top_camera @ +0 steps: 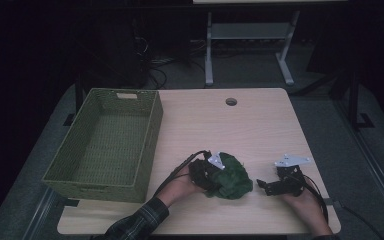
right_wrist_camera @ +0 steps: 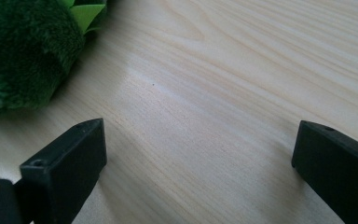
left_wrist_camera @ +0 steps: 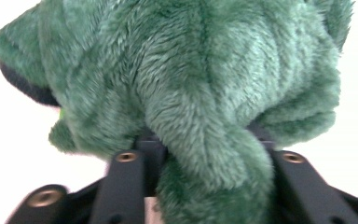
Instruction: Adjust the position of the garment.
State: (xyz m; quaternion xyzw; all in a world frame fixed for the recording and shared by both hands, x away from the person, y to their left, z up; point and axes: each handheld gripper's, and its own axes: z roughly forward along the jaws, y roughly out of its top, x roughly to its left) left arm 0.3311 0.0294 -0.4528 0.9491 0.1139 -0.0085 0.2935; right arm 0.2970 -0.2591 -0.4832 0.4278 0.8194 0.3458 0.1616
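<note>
the left gripper (top_camera: 211, 175) sits at the near edge of the table, at about 6 o'clock in the high view. its two black jaws are squeezed on a fuzzy green plush toy (top_camera: 231, 177), and in the left gripper view the soft fur (left_wrist_camera: 200, 93) bulges out between them. the toy lies right at the tip of that gripper, on its 3 o'clock side. the right gripper (top_camera: 274, 186) rests near the toy at about 4 o'clock, and its jaws stand wide with bare wood between them. the light wooden table (top_camera: 230, 130) has a small round hole (top_camera: 231, 101) near its far edge. a green woven basket (top_camera: 107, 145) stands at 9 o'clock. farther off at 12 o'clock, the dark room holds a grey metal stand (top_camera: 250, 45) and some cables (top_camera: 155, 65) on the floor.
</note>
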